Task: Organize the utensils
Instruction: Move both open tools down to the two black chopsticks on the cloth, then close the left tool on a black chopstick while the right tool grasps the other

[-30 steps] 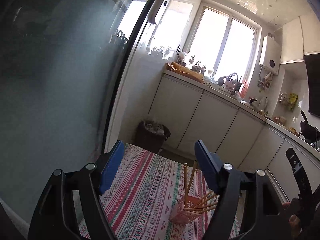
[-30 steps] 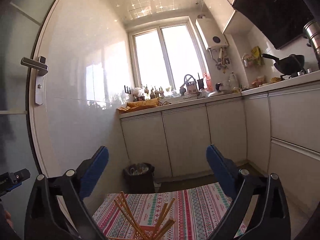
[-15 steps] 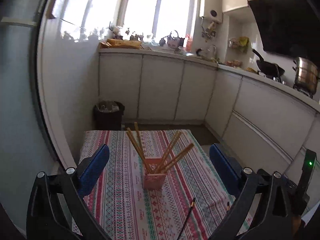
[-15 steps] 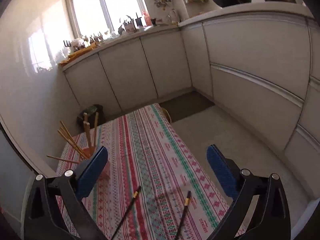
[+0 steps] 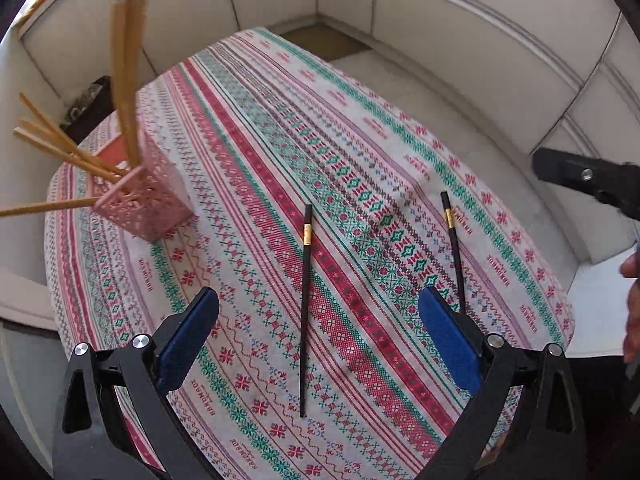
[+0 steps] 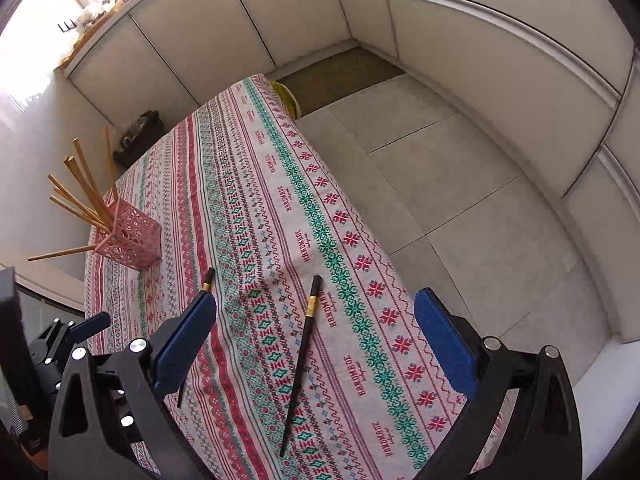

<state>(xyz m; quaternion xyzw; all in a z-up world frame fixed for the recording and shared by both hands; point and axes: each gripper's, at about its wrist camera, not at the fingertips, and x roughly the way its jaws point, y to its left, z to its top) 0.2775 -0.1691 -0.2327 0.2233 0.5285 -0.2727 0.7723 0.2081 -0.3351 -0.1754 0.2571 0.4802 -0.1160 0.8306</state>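
Observation:
Two black chopsticks with gold bands lie apart on the patterned tablecloth. In the left wrist view one chopstick lies between my open left gripper's jaws, the other chopstick runs behind the right finger. In the right wrist view my open right gripper hovers over one chopstick; the second chopstick is partly hidden by the left finger. A pink lattice holder with several wooden chopsticks stands at the far left; it also shows in the right wrist view.
The table's right edge drops to a grey tiled floor. White cabinets line the room. A dark bin stands beyond the table's far end. The other gripper's body shows at the right of the left wrist view.
Both grippers have tilted down from facing the kitchen to looking at the table, and moved closer over the two black chopsticks. Both stay open.

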